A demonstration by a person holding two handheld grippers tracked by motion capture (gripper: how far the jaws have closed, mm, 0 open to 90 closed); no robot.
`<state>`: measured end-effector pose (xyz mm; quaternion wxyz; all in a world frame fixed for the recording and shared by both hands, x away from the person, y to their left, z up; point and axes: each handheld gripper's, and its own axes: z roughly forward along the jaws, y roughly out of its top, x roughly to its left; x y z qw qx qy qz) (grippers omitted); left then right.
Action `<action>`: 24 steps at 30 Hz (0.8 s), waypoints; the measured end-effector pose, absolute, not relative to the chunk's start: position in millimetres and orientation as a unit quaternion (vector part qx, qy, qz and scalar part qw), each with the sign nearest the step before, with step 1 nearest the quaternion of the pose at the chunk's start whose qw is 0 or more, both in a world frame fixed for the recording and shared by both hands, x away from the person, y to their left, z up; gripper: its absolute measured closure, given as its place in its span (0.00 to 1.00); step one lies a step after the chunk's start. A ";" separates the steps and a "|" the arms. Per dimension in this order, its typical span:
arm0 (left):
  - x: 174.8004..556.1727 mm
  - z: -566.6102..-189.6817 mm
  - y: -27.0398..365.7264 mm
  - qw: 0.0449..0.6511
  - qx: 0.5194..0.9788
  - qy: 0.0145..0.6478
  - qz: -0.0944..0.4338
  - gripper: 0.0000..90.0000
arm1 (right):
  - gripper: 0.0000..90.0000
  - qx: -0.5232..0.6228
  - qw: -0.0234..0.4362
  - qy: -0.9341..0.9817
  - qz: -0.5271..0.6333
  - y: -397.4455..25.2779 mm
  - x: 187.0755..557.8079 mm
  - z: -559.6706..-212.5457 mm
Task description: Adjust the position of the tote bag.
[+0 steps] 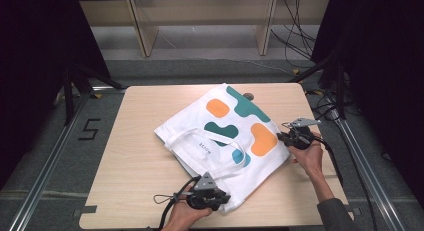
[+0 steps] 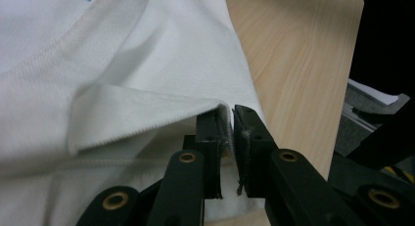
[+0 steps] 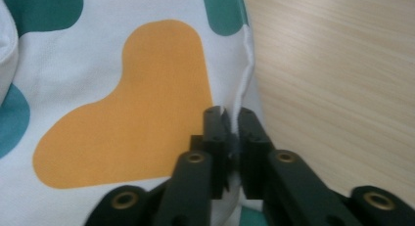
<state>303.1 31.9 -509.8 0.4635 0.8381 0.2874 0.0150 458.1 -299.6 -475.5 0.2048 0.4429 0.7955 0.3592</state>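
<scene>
While one tote bag (image 1: 225,136) lies flat, two grippers' fingers (image 2: 215,138) clench its edges.

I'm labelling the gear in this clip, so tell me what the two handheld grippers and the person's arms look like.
Both the left gripper and the right gripper are black, each topped by a grey three-cornered plate and trailing a black cable. Up close, the jaws are flat black bars on black links with brass-coloured pivot rings. The right forearm ends in a dark grey sleeve.

We see bare table (image 1: 145,136) from nine to eleven o'clock of the tote bag (image 1: 225,136), open to passage. The bag's loose handle (image 1: 200,141) lies across its nine o'clock side.
</scene>
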 end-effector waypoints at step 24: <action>330.4 -488.5 182.3 0.418 0.799 0.401 0.161 0.37 | 0.41 0.339 0.103 0.848 0.395 -214.1 347.9 -434.9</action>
